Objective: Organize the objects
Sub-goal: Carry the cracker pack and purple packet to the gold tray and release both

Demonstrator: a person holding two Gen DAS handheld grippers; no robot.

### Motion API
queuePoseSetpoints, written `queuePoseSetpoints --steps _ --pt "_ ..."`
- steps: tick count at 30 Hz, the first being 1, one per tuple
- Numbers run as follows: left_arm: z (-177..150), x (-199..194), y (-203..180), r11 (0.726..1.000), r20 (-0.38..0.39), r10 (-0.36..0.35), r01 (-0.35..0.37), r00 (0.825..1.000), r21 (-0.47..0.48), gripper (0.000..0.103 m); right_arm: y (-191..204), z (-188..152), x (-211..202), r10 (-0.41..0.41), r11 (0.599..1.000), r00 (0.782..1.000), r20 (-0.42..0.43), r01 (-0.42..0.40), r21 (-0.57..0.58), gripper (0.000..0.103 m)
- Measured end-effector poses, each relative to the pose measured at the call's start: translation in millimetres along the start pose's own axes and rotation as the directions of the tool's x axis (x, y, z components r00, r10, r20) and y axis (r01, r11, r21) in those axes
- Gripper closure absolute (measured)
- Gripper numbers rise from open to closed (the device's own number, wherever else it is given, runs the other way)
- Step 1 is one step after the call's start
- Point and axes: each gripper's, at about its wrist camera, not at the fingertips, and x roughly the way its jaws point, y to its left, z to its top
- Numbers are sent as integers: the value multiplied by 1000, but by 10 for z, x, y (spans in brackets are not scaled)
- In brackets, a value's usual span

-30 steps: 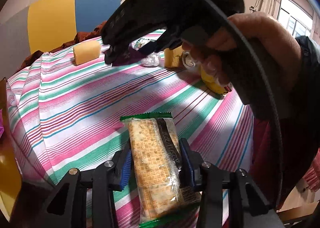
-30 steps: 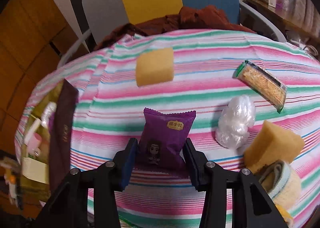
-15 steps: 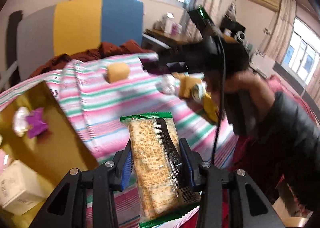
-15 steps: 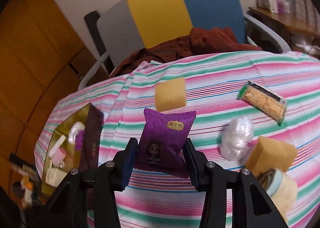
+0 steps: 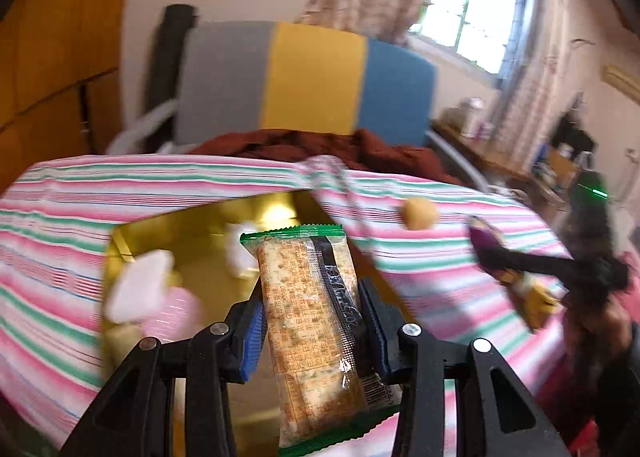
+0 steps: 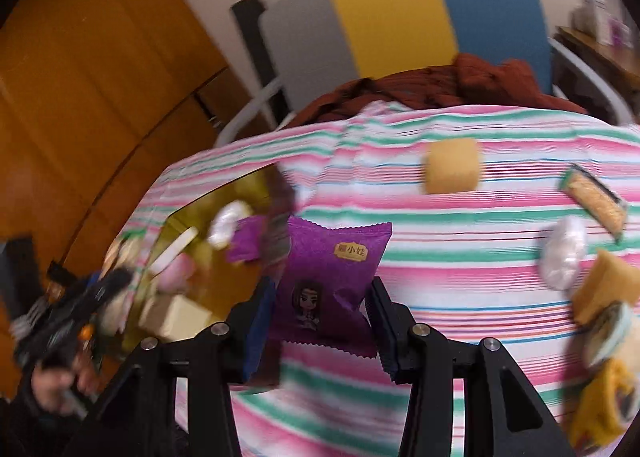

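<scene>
the purple snack packet reads "小娃"; the right gripper fingers clamp it above the striped surface. the left gripper fingers grasp the cracker pack over the gold box, far left.

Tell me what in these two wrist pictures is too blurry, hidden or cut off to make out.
- Left wrist view: the pale items in the gold box are smeared by motion; what they are is unclear.
- Left wrist view: the cracker pack in the left tongs hides the box floor behind it.
- Right wrist view: the purple snack bag in the right tongs covers the cloth behind it.
- Right wrist view: the rolled items at the right edge are cut off.
</scene>
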Motion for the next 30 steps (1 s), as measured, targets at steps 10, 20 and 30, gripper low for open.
queuePoseSetpoints --steps 10,20,30 --pt "413 336 578 993 -23 77 -79 997 -89 54 962 -140 520 41 988 992 -118 -58 -146 40" --pt "73 43 682 980 -3 123 -122 992 -156 54 1153 -379 563 18 985 988 -154 -44 -166 32" --pt "-137 -164 457 978 -1 160 -159 987 -137 54 1362 -403 337 -88 972 996 -19 82 -220 16"
